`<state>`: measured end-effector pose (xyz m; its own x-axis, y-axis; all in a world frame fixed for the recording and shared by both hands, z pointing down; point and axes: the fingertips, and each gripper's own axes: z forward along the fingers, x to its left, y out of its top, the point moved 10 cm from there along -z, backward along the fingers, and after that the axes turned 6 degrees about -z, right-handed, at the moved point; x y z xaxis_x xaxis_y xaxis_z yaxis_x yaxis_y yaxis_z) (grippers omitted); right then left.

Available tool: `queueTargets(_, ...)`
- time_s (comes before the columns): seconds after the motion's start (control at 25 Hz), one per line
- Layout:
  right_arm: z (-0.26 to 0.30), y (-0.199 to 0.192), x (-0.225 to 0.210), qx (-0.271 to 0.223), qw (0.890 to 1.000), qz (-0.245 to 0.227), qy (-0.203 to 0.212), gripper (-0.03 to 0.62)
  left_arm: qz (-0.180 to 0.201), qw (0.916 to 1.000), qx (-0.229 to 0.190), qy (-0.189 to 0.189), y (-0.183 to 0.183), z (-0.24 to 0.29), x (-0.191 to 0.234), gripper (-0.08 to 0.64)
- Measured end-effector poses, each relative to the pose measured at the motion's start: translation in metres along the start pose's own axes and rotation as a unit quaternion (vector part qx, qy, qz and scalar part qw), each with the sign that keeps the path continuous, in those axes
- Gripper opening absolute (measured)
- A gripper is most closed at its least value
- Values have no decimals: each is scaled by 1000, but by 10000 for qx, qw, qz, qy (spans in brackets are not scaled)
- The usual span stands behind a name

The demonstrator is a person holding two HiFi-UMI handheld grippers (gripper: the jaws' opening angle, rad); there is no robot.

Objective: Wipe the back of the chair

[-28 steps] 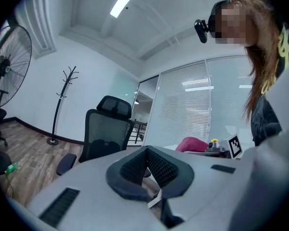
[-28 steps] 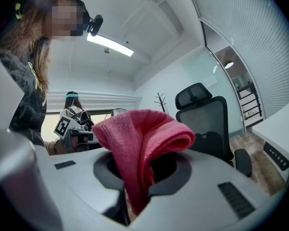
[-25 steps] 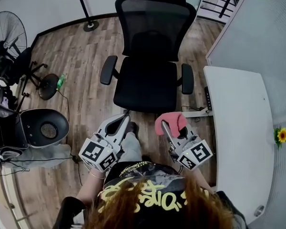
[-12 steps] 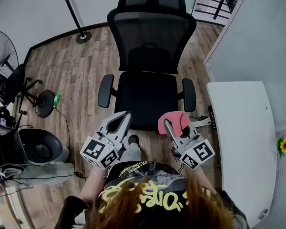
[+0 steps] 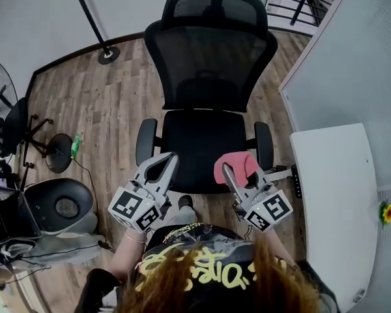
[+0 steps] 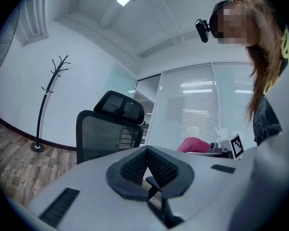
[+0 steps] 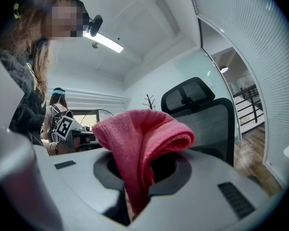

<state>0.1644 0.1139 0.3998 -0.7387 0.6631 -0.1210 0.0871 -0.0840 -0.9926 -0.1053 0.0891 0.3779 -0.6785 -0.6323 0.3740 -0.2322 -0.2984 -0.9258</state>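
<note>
Pink terry cloth (image 5: 240, 163), folded into a thick wad, sits in the right gripper (image 5: 229, 173). Its fingers are clamped on the lower fold w/ the bulk bulging out past the tips. The left gripper (image 5: 172, 158) carries nothing, fingers closed tip to tip. Both hang over the front edge of the seat of the black mesh-backed office chair (image 5: 207, 96), which faces the person. The mesh backrest (image 5: 208, 57) stands further off, upright, not yet touched by the cloth. As I read it, this is the approach, wiping not begun. To do it well, bring the wad flat-on to the mesh rather than tip-first, so cloth & not plastic meets it. Start high, just under the headrest (image 5: 212, 5), & work down in overlapping side-to-side passes. Keep pressure light, since mesh gives & the chair will prob. swivel or roll away. The free left gripper could brace an armrest (image 5: 145, 142) to hold it steady.
</note>
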Motion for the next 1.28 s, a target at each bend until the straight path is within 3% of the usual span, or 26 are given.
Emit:
queueTargets(0.6,81,-8,-28,22,9994,2,-342,74,64,9991,274,-325,20,41,82,-8)
queueTargets(0.88,86,-4,-38,150,9992,-203,-297,74,-105,9975,430,-559,13,71,83,-8)
queueTargets(1.08,82,11,-66,140,9983,-490,-280,74,-29,9984,261,-502,21,88,73,-8)
queueTargets(1.28,93,55,-114,-205,9936,-1022,-446,74,83,9998,108,-129,30,93,74,-8)
